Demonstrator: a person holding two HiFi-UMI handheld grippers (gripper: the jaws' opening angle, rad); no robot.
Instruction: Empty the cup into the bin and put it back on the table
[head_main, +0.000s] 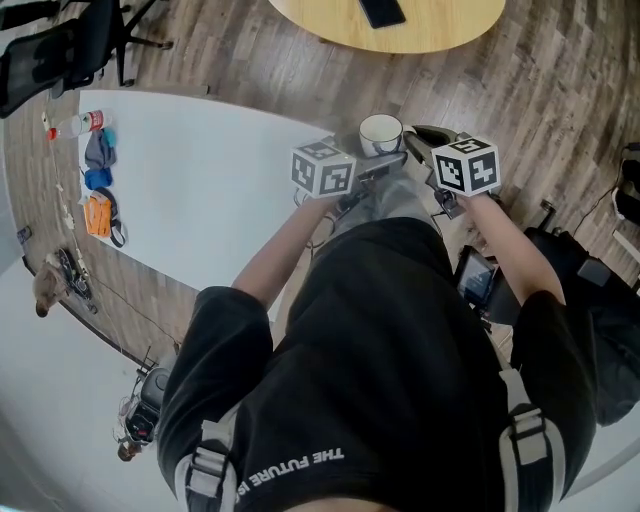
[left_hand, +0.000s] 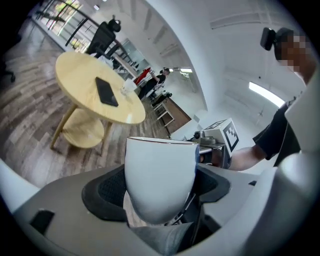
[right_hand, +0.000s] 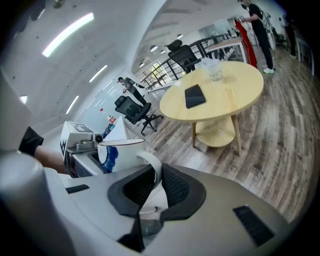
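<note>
The white cup (head_main: 381, 133) was off the table, held upright with its rim level between the two grippers. The left gripper (left_hand: 159, 192) had its jaws clamped on the cup's rounded body, one dark pad against each side. The right gripper (right_hand: 154, 186) came in from the opposite side, and its jaws were pinched together on the cup's looped handle (right_hand: 154, 167). Whether anything lay inside the cup could not be told.

Out past both sets of jaws stood a round wooden table (right_hand: 215, 87) with a dark phone (right_hand: 195, 95) lying flat on it. The white table (head_main: 200, 190) spread away on the left gripper's outer side, its corner close under the jaws. No bin showed in any view.

The cup looked like glazed ceramic: stiff, fairly light, slick under the pads and likely to chip or break if dropped. The body grip probably carried the weight best, low on the curve where the pads could seat. The handle seemed the better hold for tipping, though a thin loop could twist out of a pinch.
</note>
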